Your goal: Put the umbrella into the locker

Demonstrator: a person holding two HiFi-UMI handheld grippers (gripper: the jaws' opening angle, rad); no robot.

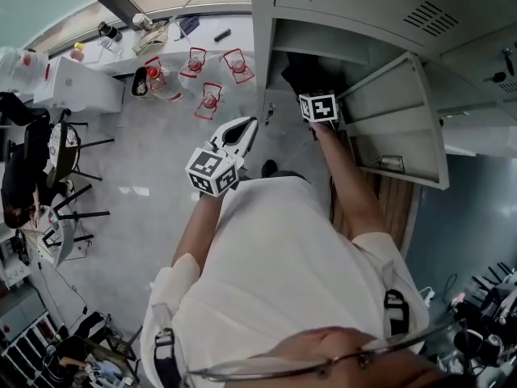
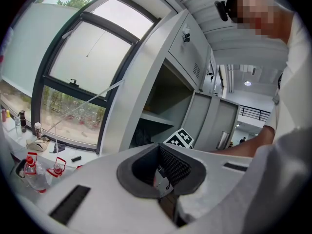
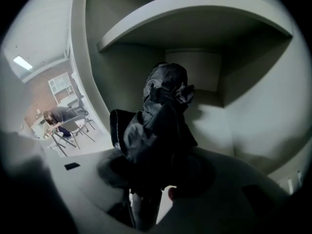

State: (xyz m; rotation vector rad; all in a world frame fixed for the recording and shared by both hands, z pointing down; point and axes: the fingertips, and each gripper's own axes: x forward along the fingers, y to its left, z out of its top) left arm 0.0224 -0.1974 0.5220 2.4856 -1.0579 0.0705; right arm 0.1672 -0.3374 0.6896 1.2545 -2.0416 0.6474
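A black folded umbrella (image 3: 161, 116) sticks out from my right gripper (image 3: 151, 191), which is shut on its lower end. The umbrella points into the open grey locker compartment (image 3: 253, 106), under a shelf (image 3: 195, 9). In the head view the right gripper (image 1: 308, 87) reaches into the locker (image 1: 323, 43) with the umbrella (image 1: 295, 71) dark inside, and the locker door (image 1: 396, 128) swings out to the right. My left gripper (image 1: 247, 126) hovers outside the locker, to its left. In the left gripper view its jaws (image 2: 163, 182) are shut with nothing between them.
Several red-framed bottle carriers (image 1: 212, 99) stand by the window ledge (image 1: 161, 43) at the far left. A person sits at a table (image 1: 20, 192) with chairs at the left edge. More lockers (image 1: 485, 63) run off to the right.
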